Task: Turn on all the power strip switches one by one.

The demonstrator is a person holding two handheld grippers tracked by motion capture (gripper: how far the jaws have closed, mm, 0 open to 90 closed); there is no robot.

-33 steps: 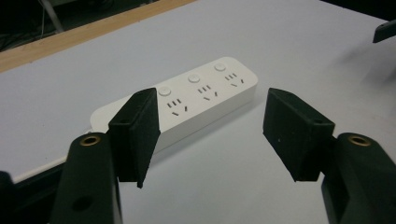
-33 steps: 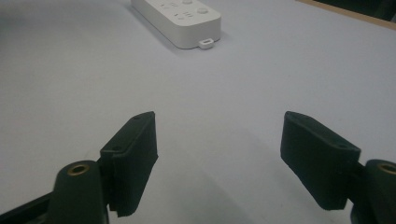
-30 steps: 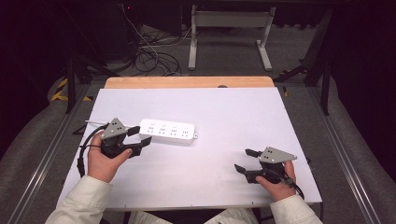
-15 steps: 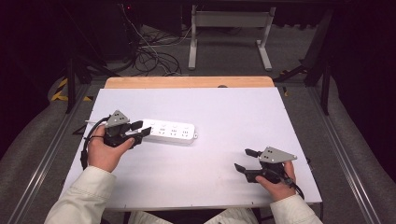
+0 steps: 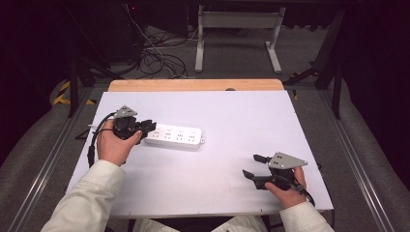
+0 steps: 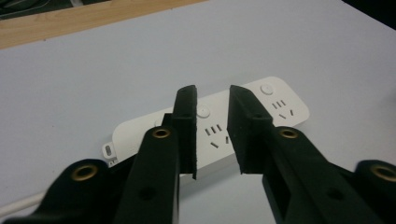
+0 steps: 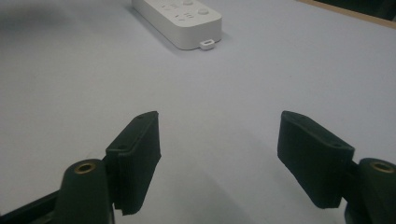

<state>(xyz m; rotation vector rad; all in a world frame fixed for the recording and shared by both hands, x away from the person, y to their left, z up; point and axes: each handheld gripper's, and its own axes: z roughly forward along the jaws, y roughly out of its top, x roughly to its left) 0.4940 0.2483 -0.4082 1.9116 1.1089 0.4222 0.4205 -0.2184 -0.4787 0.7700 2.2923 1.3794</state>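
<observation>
Hovering at the left end of the power strip (image 5: pixel 175 138), the left gripper (image 5: pixel 147 126) is seen with its jaws narrowed to a slim gap; they have just been closing. In the left gripper view the pads (image 6: pixel 187 116) sit above the strip's (image 6: pixel 212 123) top face, with nothing pinched between them, so no grasp is judged as made. The strip is found lying flat on the white table (image 5: pixel 232 111), left of centre, its cord end toward the left edge.

Risks noted: with jaws this narrow, the strip's width cannot be straddled, so the body may be nudged or skated across the smooth table. A switch button (image 6: pixel 202 111) under the tips may be pressed by accident.

Further right, near the front edge, the right gripper (image 5: pixel 251 166) is held spread wide, empty, well apart from the strip (image 7: pixel 180 18).
</observation>
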